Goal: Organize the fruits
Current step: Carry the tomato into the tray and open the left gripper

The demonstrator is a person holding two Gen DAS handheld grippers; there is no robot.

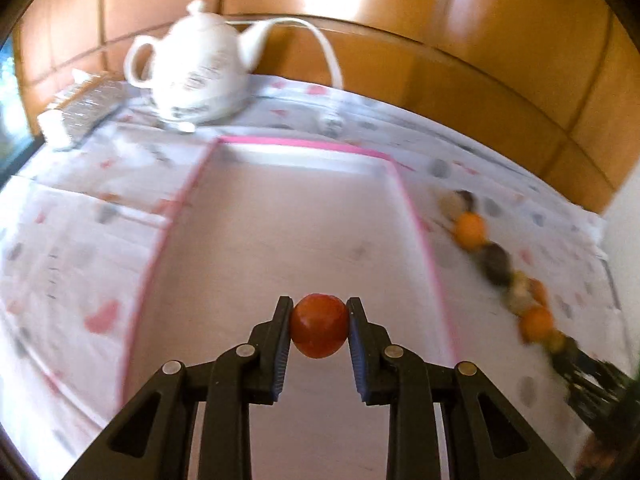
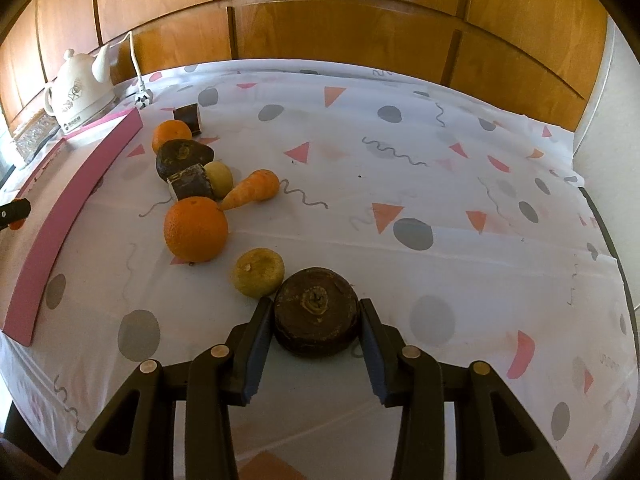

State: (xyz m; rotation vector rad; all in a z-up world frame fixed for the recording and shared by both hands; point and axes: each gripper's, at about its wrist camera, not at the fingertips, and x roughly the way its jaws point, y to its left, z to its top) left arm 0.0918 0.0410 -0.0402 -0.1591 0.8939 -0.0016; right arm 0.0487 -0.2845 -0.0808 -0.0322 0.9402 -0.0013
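our left gripper [image 1: 319, 326] pinches a small red-orange fruit [image 1: 319, 325] between its pads, over the pink-rimmed tray [image 1: 416, 216]; we should lower it before letting go. our right gripper [image 2: 316, 326] brackets a dark round fruit [image 2: 316, 322] on the tablecloth [image 2: 440, 200], pads seemingly touching; we should squeeze evenly, clear of the yellowish fruit [image 2: 258, 272] just beside.

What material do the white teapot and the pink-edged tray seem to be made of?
White teapot: probably glazed ceramic, since it is smooth, glossy and has a printed pattern. Pink-edged tray: matte and flat-walled, possibly cardboard or plastic; the pictures leave this open.
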